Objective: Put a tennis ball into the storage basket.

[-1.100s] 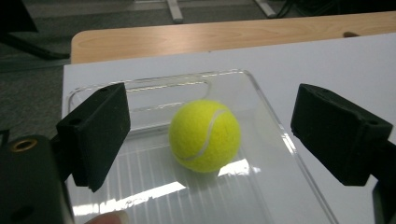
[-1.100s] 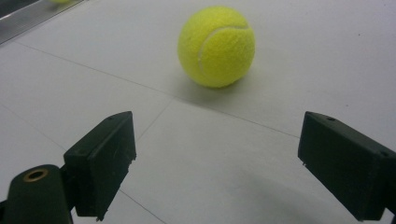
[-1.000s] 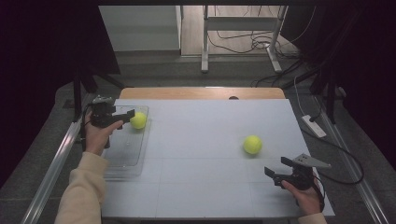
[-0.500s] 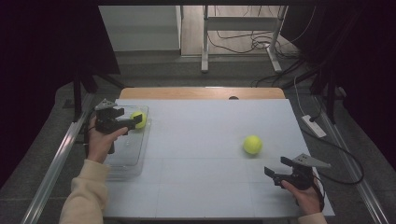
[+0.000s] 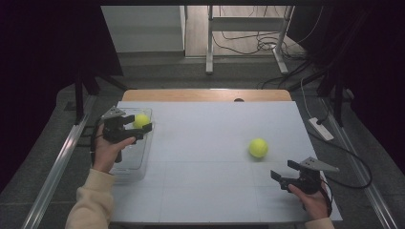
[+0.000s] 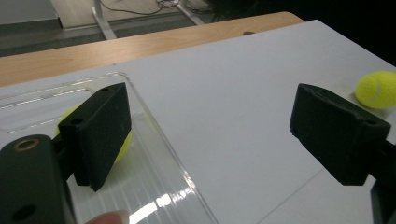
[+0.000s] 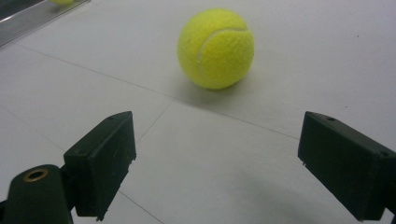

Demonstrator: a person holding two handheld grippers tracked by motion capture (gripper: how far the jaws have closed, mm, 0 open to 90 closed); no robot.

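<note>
Ball (image 6: 122, 142) in tray (image 6: 154, 140) behind left jaws; second ball (image 7: 215, 48) beyond right jaws; both open, empty.

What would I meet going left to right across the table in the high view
Left gripper over the clear tray → tennis ball on the table → right gripper.

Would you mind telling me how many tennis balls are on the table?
2: one tennis ball in the clear tray at the left, another tennis ball on the white tabletop at the right.
</note>
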